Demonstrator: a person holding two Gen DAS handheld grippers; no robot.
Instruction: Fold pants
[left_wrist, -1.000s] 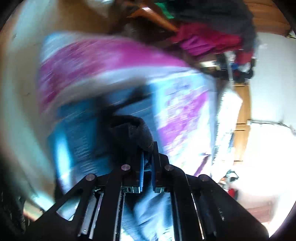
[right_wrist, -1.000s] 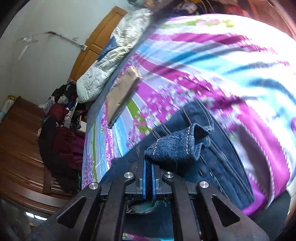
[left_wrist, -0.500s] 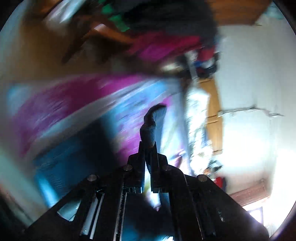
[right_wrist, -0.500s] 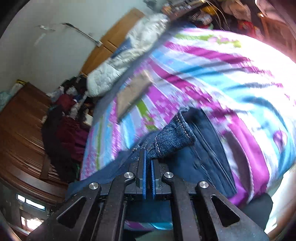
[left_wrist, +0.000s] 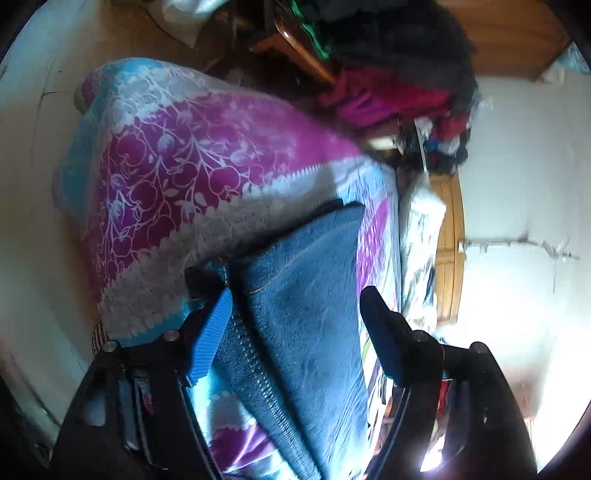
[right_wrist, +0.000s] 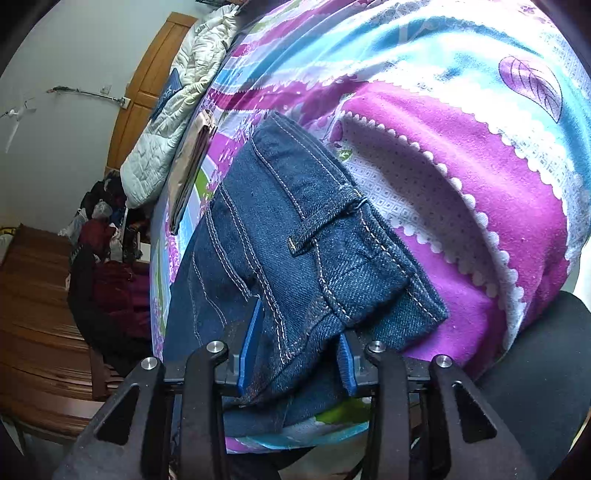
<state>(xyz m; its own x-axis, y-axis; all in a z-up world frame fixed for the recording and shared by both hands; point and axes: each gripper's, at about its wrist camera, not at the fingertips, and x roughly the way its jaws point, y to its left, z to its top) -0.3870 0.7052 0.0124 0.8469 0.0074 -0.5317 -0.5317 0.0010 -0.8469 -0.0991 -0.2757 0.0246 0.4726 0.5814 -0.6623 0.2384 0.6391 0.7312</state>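
In the left wrist view, a bedspread (left_wrist: 207, 166) patterned in magenta, blue and white is seen at the left, spread over a bed. Toward the middle, the left gripper (left_wrist: 295, 306) is held with its jaws spread wide, one blue pad (left_wrist: 210, 332) at the left and the other at the right. Between them the pants (left_wrist: 306, 314), of blue denim, are laid on the bedspread; no cloth is pinched, though it cannot be told through the blur whether the left pad is touching the seam. At the upper right a heap of dark and red clothes (left_wrist: 399, 74) is piled against wooden furniture.

In the right wrist view, a wooden bed frame (right_wrist: 33, 302) is seen at the left, then a quilted pale blanket (right_wrist: 177, 103) and a folded tan garment (right_wrist: 192, 162) near the far edge of the bed. At the centre the waistband end of the pants (right_wrist: 314, 240) is folded over itself. The right gripper (right_wrist: 295, 343) is opened to a moderate gap, with denim lying loosely between its pads.
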